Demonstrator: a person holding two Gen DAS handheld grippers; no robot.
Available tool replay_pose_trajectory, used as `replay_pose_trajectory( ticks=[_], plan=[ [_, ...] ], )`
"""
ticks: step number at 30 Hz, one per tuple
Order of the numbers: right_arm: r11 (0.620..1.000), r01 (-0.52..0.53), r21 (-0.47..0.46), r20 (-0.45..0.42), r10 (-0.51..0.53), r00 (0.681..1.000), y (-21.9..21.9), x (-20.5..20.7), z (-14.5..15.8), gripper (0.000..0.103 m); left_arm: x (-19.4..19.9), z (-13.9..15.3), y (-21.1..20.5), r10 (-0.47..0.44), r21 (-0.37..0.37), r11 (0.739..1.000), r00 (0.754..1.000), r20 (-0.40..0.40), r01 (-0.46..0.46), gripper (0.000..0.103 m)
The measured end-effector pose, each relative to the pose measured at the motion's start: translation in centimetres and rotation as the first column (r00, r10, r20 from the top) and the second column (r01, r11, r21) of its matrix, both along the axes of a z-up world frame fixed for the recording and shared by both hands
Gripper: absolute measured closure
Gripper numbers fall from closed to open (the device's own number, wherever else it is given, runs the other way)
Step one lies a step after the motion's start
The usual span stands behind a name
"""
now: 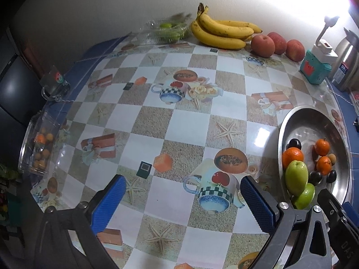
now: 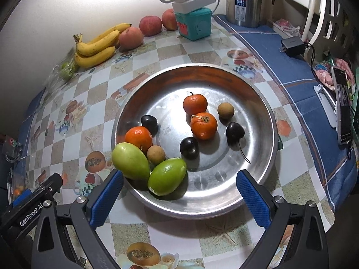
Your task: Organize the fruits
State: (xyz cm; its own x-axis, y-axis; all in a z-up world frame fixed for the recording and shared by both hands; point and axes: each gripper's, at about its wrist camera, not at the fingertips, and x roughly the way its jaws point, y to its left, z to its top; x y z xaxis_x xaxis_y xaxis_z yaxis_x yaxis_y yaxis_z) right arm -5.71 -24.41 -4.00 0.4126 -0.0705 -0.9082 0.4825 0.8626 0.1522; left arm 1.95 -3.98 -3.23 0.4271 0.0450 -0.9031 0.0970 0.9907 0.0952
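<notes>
Both grippers are spread wide and holding nothing right now. The right gripper point(image 2: 179, 198) hangs over the near rim of the metal bowl point(image 2: 267, 121), which fills the centre of the right wrist view. My guess is it's lined up that way so it can drop straight onto whatever fruit gets picked next.

The bowl is where most of the small fruit sits: three oranges point(image 2: 203, 125), three dark plums point(image 2: 189, 148), two little brown round fruits point(image 2: 225, 110) and two green mangoes point(image 2: 167, 176) leaning together against the lower-left wall. The mangoes touch each other and the nearest orange, so that corner looks crowded — grabbing one could nudge the rest.

The left gripper point(image 1: 182, 204) hovers over bare checkered tablecloth point(image 1: 186, 123) at the bottom of its frame, with the bowl off at the right edge. It looks parked out of the way so the two don't bump.

Along the wall in the upper part of both views: a bunch of bananas point(image 1: 222, 31), three apples point(image 1: 262, 46) beside them, and a clear plastic tray point(image 1: 166, 30) with something green inside. A clear box point(image 1: 40, 148) of small orange fruit sits at the left edge — hard to tell what kind.

The sorting seems early on, since the big fruit is still by the wall.
</notes>
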Motion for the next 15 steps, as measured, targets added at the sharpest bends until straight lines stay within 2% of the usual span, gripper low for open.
replay_pose_trajectory(
  ticks=[15],
  plan=[
    [0.997,-0.030,-0.071,0.047,0.033,0.998,1.5,-0.8,2.1,0.003,-1.6,2.0,0.7,-0.031,-0.006,0.999,0.998,0.062,0.032,0.000]
  ],
)
